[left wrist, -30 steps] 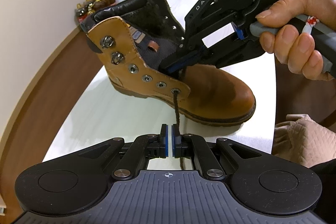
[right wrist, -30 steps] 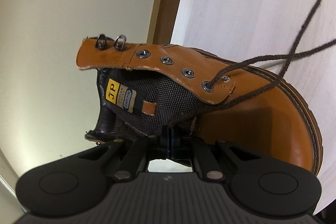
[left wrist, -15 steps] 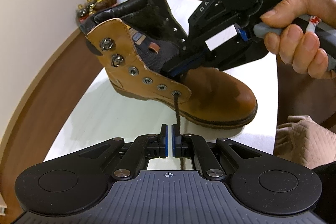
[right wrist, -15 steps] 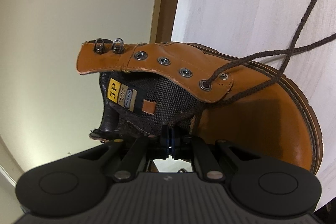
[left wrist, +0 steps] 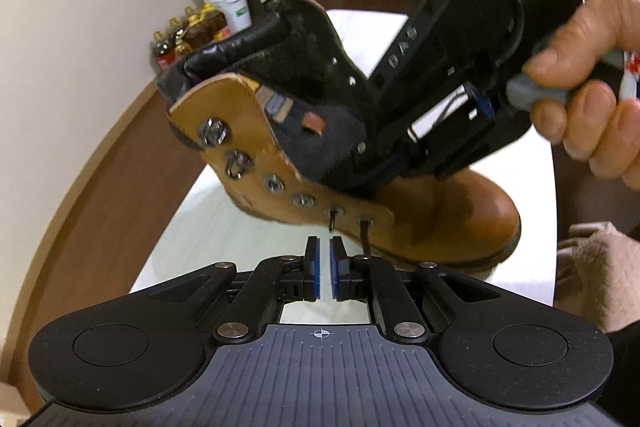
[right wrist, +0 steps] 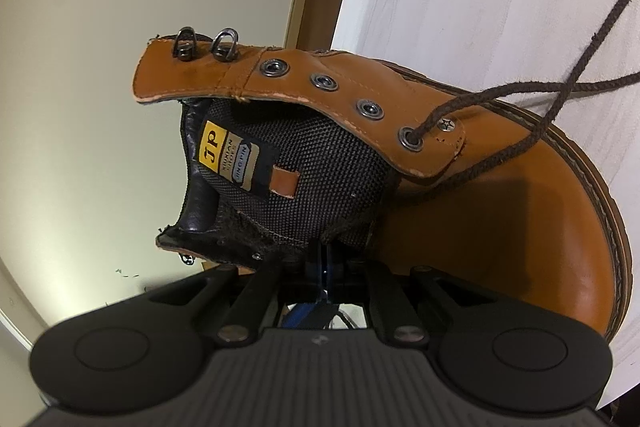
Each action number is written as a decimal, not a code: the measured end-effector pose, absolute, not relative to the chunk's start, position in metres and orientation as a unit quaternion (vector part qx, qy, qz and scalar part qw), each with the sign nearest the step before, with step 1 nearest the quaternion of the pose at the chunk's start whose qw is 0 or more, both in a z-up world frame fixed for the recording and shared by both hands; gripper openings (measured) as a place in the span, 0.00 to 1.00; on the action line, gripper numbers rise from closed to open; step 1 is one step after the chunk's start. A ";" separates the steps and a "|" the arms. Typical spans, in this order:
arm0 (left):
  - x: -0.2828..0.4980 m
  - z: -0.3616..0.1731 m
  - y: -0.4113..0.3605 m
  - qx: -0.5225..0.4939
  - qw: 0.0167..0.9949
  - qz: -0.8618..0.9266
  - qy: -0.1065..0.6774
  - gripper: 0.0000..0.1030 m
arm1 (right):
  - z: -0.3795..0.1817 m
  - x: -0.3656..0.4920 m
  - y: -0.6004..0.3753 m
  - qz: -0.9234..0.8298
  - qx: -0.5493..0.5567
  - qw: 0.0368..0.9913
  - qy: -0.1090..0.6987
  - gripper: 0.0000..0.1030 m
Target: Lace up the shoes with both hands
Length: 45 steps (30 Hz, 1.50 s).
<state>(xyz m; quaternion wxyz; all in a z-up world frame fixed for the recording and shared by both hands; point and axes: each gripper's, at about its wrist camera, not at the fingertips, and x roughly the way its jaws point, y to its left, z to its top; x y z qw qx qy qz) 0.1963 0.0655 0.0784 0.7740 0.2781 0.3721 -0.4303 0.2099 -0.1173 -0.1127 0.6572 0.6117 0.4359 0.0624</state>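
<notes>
1. Boot (left wrist: 432, 223) lies tilted on white worktop (left wrist: 224, 227), toe toward the right.
2. Left gripper (left wrist: 324, 269) just below boot's eyelet flap: jaws opening, nothing between them; lace (left wrist: 365, 239) hangs beside.
3. Right gripper (right wrist: 325, 269) at boot's tongue, pressed together; what it pinches, can't tell.

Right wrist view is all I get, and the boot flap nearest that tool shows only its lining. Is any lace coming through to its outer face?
Observer: Yes. On the outer face, a short lace tip pokes out of the second eyelet from the toe.
Operator: And where is the left tool?
Observer: The left tool sits just below that tip, its jaws opening with nothing between them.
</notes>
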 end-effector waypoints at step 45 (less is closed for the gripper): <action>0.219 0.090 0.242 0.384 0.771 -0.256 0.438 0.02 | -0.106 0.149 -0.086 0.012 0.540 0.721 0.434 0.08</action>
